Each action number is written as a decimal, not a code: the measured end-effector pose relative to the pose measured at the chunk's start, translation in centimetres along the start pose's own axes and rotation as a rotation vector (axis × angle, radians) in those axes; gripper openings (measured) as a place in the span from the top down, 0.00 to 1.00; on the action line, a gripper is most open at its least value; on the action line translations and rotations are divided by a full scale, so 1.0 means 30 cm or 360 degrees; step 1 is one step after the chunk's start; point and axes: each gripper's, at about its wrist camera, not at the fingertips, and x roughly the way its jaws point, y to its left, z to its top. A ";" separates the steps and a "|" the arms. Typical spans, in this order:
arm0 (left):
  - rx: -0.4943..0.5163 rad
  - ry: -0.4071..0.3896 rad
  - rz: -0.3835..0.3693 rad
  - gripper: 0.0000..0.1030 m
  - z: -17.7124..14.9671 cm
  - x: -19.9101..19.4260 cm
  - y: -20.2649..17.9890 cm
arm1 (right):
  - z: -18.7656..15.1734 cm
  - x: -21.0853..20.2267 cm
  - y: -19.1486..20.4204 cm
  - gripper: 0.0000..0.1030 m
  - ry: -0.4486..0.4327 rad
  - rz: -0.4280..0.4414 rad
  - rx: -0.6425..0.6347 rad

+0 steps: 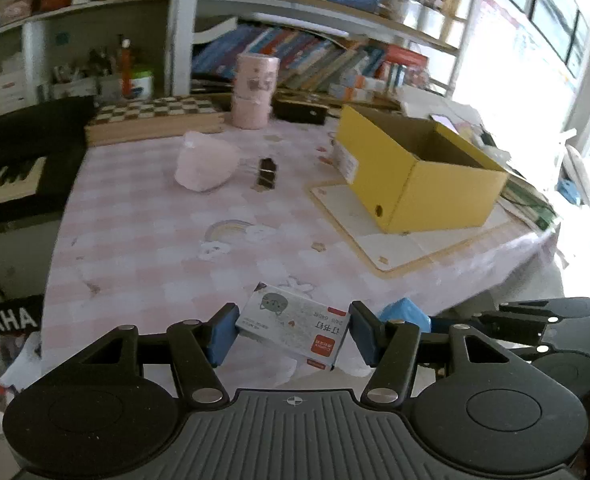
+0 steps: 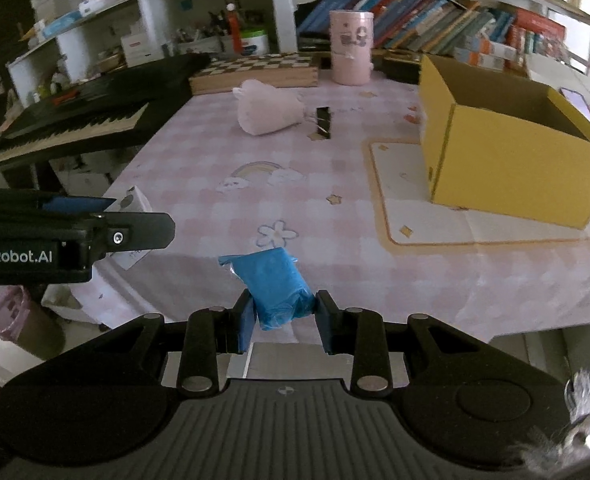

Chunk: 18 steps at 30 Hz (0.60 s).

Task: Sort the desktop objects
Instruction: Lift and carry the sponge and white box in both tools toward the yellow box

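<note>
My left gripper point(image 1: 291, 332) is shut on a small white box of staples point(image 1: 295, 326) with a grey cat and a red label, held over the table's near edge. My right gripper point(image 2: 283, 320) is shut on a blue wrapped packet point(image 2: 275, 286), also above the near edge. In the right wrist view the left gripper point(image 2: 71, 236) shows side-on at the left, with the staple box point(image 2: 133, 202) partly hidden behind it. An open yellow cardboard box point(image 1: 423, 172) point(image 2: 507, 148) stands on a cream mat point(image 1: 395, 240) to the right.
On the pink checked tablecloth point(image 1: 155, 240) lie a pink face mask point(image 1: 205, 166) and a black binder clip point(image 1: 267, 172). A pink cylinder point(image 1: 255, 90), a chessboard box point(image 1: 155, 118) and a black case stand at the back. A keyboard point(image 2: 75, 120) sits left, bookshelves behind.
</note>
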 end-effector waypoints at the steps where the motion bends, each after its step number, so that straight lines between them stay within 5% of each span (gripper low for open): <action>1: 0.0014 0.0005 -0.0012 0.43 -0.001 0.004 -0.007 | -0.006 -0.004 -0.003 0.72 0.0000 -0.0010 0.0012; 18: 0.0192 0.0063 -0.0186 0.43 0.008 0.070 -0.125 | -0.066 -0.050 -0.111 0.72 0.0042 -0.0159 0.0220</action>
